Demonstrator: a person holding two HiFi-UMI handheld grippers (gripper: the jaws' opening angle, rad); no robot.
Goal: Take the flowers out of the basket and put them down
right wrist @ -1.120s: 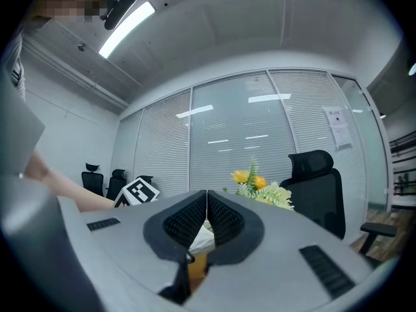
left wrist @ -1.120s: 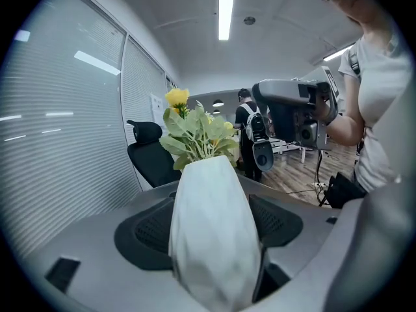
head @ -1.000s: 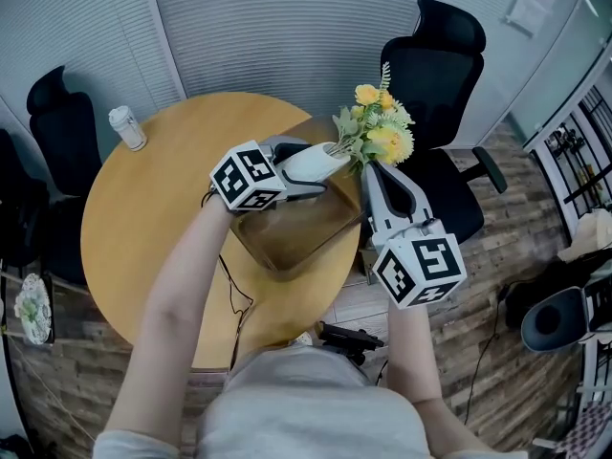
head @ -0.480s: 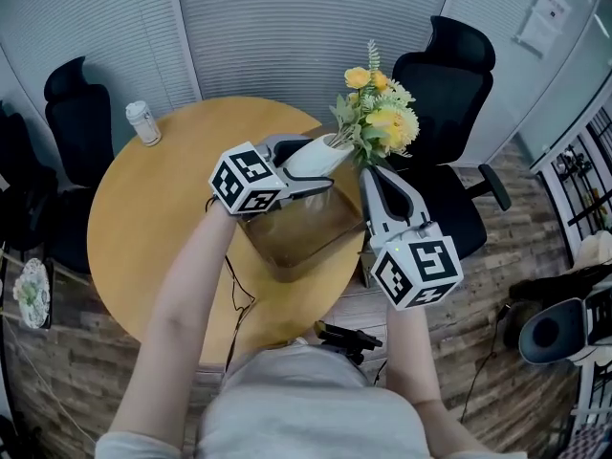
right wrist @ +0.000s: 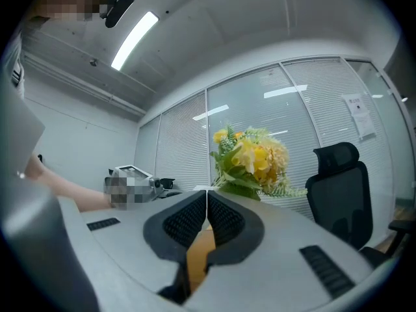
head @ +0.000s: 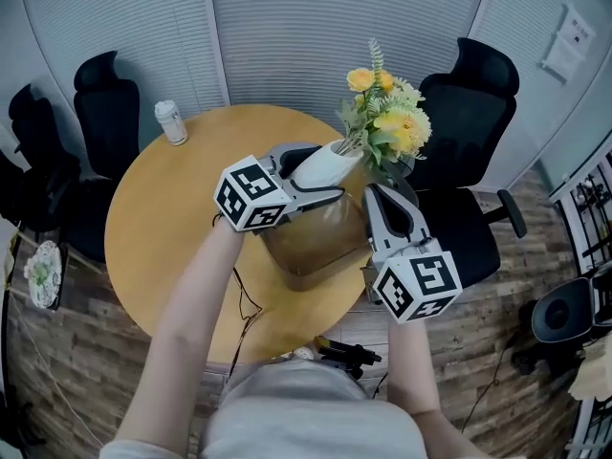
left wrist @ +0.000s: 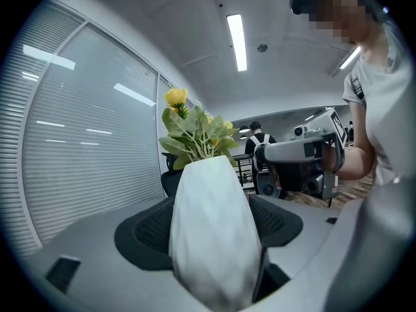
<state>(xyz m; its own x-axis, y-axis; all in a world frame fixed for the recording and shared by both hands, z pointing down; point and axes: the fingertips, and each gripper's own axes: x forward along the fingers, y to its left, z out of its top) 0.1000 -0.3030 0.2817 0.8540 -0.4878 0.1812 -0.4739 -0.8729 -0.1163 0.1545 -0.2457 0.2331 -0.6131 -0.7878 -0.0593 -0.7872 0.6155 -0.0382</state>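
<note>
A white faceted vase [head: 323, 166] with yellow flowers [head: 387, 122] leans to the right above a brown basket [head: 308, 247] on the round wooden table [head: 163, 237]. My left gripper [head: 332, 174] is shut on the vase, one pad on each side of its body [left wrist: 211, 233]; the flowers [left wrist: 195, 132] rise past its tips. My right gripper [head: 382, 195] is shut, its tips at the basket's far right rim. In the right gripper view the pads [right wrist: 195, 216] meet, the flowers [right wrist: 250, 158] are just ahead, and I cannot tell if the rim is pinched.
A small white bottle [head: 172, 122] stands at the table's far left edge. Black office chairs stand behind the table at the left [head: 105, 94] and right [head: 478, 113]. A dark cable [head: 239, 299] trails over the near table edge. Blinds cover the wall behind.
My left gripper has lifted the vase and flowers a little higher above the basket. The right gripper has stayed at the basket's right rim, shifting only slightly.
</note>
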